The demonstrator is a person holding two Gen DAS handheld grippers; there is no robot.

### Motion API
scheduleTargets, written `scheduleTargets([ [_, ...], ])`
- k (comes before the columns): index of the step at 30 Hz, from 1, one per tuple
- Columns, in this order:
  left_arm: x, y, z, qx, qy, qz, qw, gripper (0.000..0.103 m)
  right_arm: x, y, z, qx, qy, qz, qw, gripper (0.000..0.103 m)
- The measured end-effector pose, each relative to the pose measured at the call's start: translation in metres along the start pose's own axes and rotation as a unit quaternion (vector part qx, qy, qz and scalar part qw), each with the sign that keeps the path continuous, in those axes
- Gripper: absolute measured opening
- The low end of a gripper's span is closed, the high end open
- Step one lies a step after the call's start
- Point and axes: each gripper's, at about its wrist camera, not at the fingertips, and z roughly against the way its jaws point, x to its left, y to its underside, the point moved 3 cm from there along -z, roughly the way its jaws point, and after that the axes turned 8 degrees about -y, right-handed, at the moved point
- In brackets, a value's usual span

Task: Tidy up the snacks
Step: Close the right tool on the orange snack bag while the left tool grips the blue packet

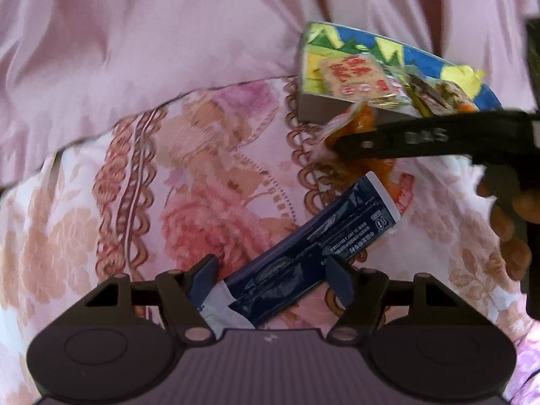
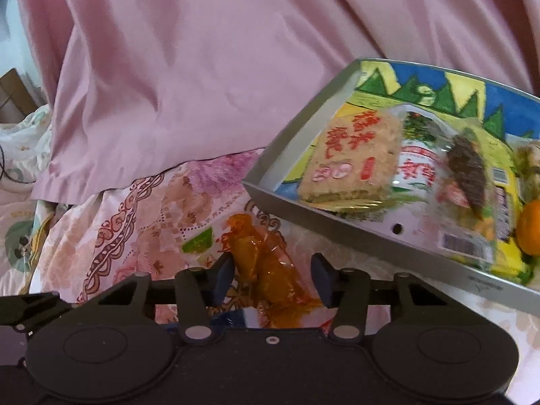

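Observation:
A dark blue snack packet [image 1: 303,253] lies slanted on the floral bedsheet, between the fingers of my open left gripper [image 1: 273,276], which straddles it without closing. An orange snack in clear wrap [image 2: 270,270] lies between the fingers of my open right gripper [image 2: 273,278]; it also shows in the left wrist view [image 1: 357,125], partly hidden by the right gripper's finger [image 1: 405,138]. A grey tray with a colourful painted bottom [image 2: 270,189] holds a beige cracker pack [image 2: 351,162], other wrapped snacks and an orange fruit [image 2: 530,233]. The tray also shows in the left wrist view [image 1: 324,108].
A pink quilt [image 2: 202,67] is heaped behind the snacks and the tray. The floral sheet [image 1: 135,185] spreads left of the packets. A person's hand [image 1: 506,216] holds the right gripper at the right edge.

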Motion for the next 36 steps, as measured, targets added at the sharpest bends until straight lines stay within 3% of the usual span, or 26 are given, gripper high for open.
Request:
scheduleTargets([
  [10, 0.029, 0.015, 0.002, 0.073, 0.040, 0.122, 0.9890, 0.071, -0.014, 0.018, 0.036, 0.009, 0.011, -0.060, 0.998, 0.040],
  [15, 0.023, 0.020, 0.005, 0.091, 0.061, 0.117, 0.9870, 0.070, -0.013, 0.039, 0.057, 0.041, -0.006, -0.080, 0.996, 0.040],
  [19, 0.018, 0.020, 0.006, 0.093, 0.080, 0.110, 0.9864, 0.085, -0.011, 0.056, 0.066, 0.051, -0.021, -0.085, 0.995, 0.048],
  [22, 0.014, 0.020, 0.005, 0.092, 0.077, 0.096, 0.9881, 0.085, -0.009, 0.062, 0.066, 0.046, -0.019, -0.076, 0.996, 0.054],
  [25, 0.011, 0.020, 0.006, 0.088, 0.066, 0.081, 0.9906, 0.080, -0.005, 0.064, 0.061, 0.042, -0.015, -0.062, 0.997, 0.060],
  [29, 0.008, 0.023, 0.008, 0.081, 0.041, 0.061, 0.9940, 0.070, -0.001, 0.068, 0.056, 0.040, -0.001, -0.020, 0.999, 0.060],
  [36, -0.005, 0.030, 0.016, 0.066, 0.012, 0.034, 0.9971, 0.053, 0.011, 0.083, 0.064, 0.029, 0.033, 0.024, 0.999, 0.051],
])
